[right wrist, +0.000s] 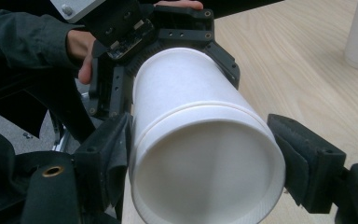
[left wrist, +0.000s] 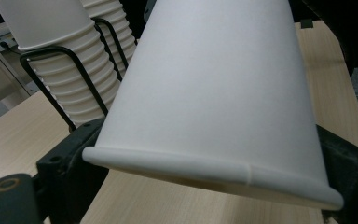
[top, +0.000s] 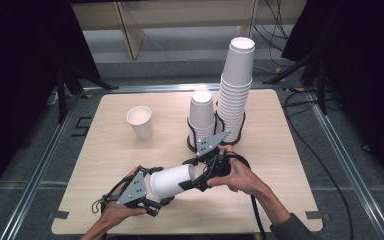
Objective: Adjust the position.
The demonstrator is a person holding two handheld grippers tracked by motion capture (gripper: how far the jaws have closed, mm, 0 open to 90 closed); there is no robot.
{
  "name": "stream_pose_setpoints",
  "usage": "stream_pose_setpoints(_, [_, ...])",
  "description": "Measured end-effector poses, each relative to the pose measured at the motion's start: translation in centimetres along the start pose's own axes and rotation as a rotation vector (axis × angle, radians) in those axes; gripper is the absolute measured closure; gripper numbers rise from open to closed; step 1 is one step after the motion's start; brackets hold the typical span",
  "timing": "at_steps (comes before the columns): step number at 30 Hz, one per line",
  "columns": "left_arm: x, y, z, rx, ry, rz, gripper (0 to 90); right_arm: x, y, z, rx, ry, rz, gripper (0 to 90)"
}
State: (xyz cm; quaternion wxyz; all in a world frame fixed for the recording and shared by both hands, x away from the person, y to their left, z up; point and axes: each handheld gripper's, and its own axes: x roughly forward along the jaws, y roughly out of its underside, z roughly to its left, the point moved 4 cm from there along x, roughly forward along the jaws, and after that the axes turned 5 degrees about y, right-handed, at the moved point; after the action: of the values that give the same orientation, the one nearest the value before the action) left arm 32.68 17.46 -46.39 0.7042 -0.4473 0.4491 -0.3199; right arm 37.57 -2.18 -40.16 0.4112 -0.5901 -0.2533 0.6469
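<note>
A white paper cup (top: 172,182) hangs on its side above the table's front, between my two grippers. My left gripper (top: 157,189) grips its left end, jaws on both sides. In the left gripper view the cup (left wrist: 214,93) stretches away from me, and both pads (left wrist: 81,144) press its near edge. My right gripper (top: 196,175) holds the open end. In the right gripper view the cup's mouth (right wrist: 205,186) faces me, with a second ridge a little behind the rim. My pads (right wrist: 107,149) sit against the rim on each side. The left gripper (right wrist: 172,74) clasps the far end.
One cup (top: 140,121) stands upright at the table's middle left. A short stack (top: 201,112) and a tall leaning stack (top: 236,90) of cups stand in black wire holders (top: 192,142) just behind my right hand. The wooden table (top: 280,150) ends close below both hands.
</note>
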Motion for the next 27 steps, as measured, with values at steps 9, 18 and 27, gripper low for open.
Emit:
stream_pose_setpoints(9, [0.1, 0.1, 0.2, -0.025, -0.004, 0.07, 12.3, 0.0, -0.6, 0.9, -0.134, 0.163, 0.095, 19.3])
stream_pose_setpoints(18, [0.4, 0.2, -0.2, -0.044, 0.008, 0.161, 12.3, 1.2, -0.6, 2.6, -0.357, 0.313, 0.279, 18.0])
stream_pose_setpoints(27, [0.6, 0.2, -0.3, -0.079, 0.046, 0.187, 12.2, 2.3, 0.1, 2.8, -0.432, 0.342, 0.39, 18.1])
